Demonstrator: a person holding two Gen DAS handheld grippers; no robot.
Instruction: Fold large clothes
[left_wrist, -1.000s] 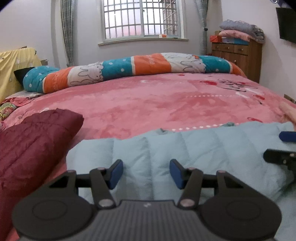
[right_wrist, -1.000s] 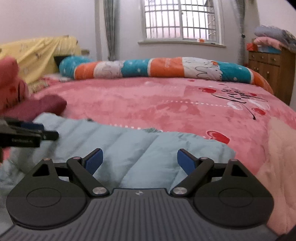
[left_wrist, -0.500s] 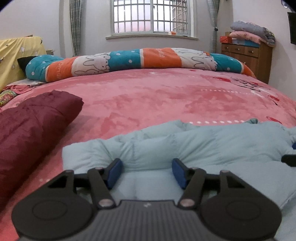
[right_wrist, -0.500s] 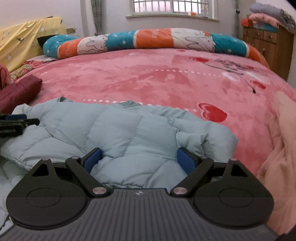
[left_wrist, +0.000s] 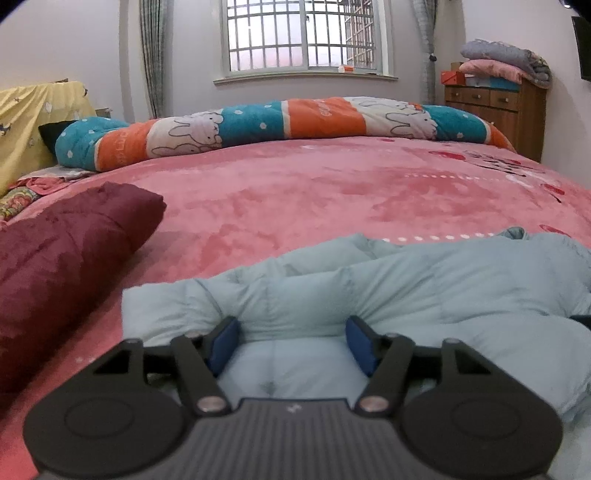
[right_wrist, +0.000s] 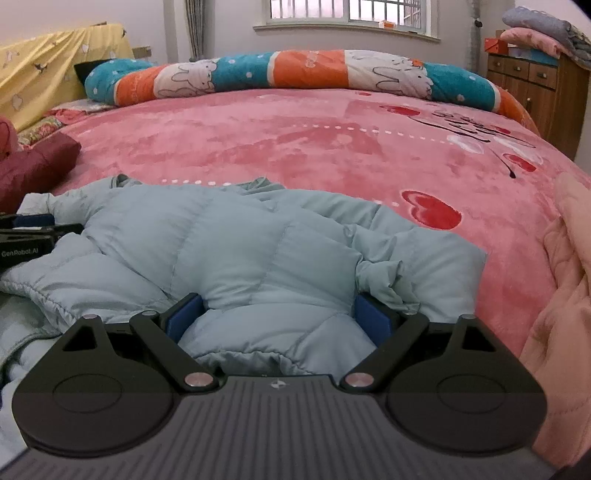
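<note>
Left to right. Off to the left of the left hand-held gripper (left_wrist: 291, 345) lies a maroon padded garment (left_wrist: 62, 254) on the bed (left_wrist: 314, 192). The left hand-held gripper is released and its jaws are opening; a ridge of the pale blue puffer jacket (left_wrist: 406, 284) bulges between the blue pads without being pinched. The jacket lies spread across the near part of the bed, directly ahead of and beneath both tools. The right hand-held gripper (right_wrist: 279, 317) also stands released, its pads wide apart with a quilted fold (right_wrist: 273, 273) swelling between them.

Handling, as a judgement: the jacket looks light, soft and springy, with a smooth shell likely to slip; a hold on a stitched hem or gathered edge should bite better than one on the padded panels.

View differences: only the left wrist camera shows the full window (left_wrist: 306, 37). Only the right wrist camera shows the jacket's crumpled right-hand edge (right_wrist: 388, 280), a peach blanket (right_wrist: 561, 314) to the right, and the left tool's body (right_wrist: 26, 240) from the side.
</note>
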